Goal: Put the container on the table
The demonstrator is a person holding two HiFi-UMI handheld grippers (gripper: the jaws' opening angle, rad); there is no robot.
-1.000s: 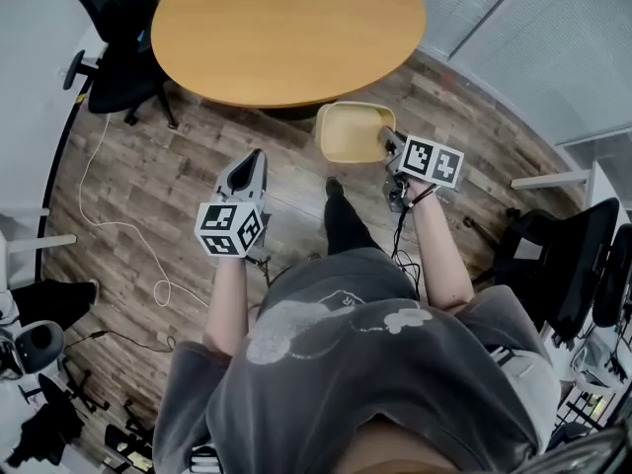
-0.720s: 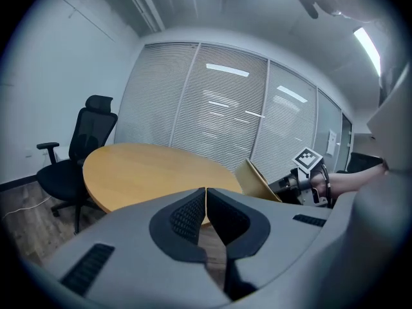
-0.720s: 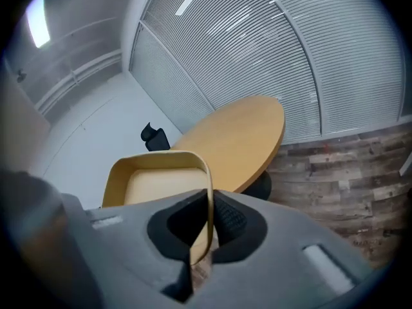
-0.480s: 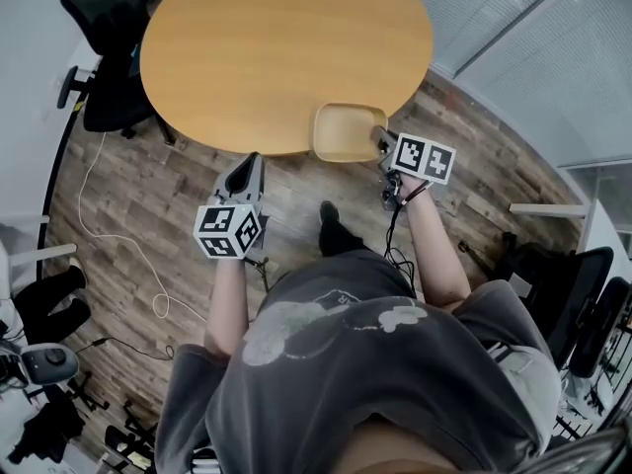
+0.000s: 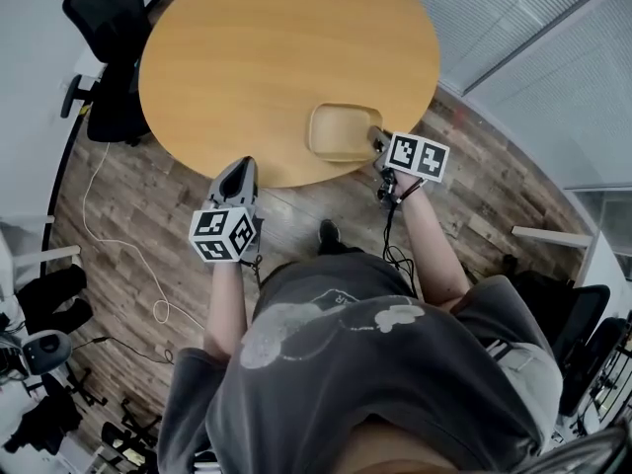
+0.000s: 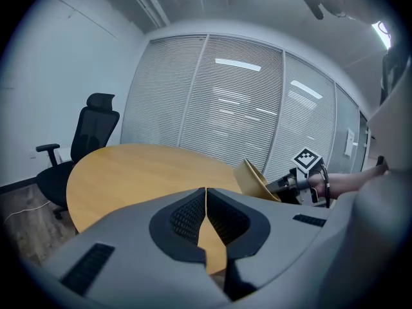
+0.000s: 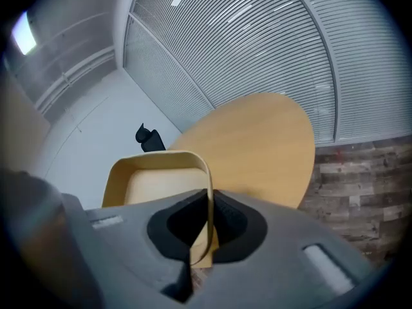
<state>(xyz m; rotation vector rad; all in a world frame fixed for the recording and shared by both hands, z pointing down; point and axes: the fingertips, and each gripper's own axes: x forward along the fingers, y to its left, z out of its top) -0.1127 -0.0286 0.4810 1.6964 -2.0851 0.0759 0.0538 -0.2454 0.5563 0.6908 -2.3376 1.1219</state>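
Container (image 5: 342, 132) farther over table (image 5: 252, 57)

The container (image 5: 344, 131) is over the table's (image 5: 247, 57) near right edge, perhaps resting on it, its rim between the right gripper's (image 5: 379, 144) jaws. The left gripper (image 5: 239, 169) is left of it; a chair (image 5: 99, 3) stands left of the table

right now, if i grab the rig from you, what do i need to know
Left claw: shut, empty, by the table edge.
Right claw: shut on the near wall of the container.
Container: over the table's near edge, tilted, apparently not resting flat.
Done: brought to the table. Left: lower it flat, open the right claw, withdraw.
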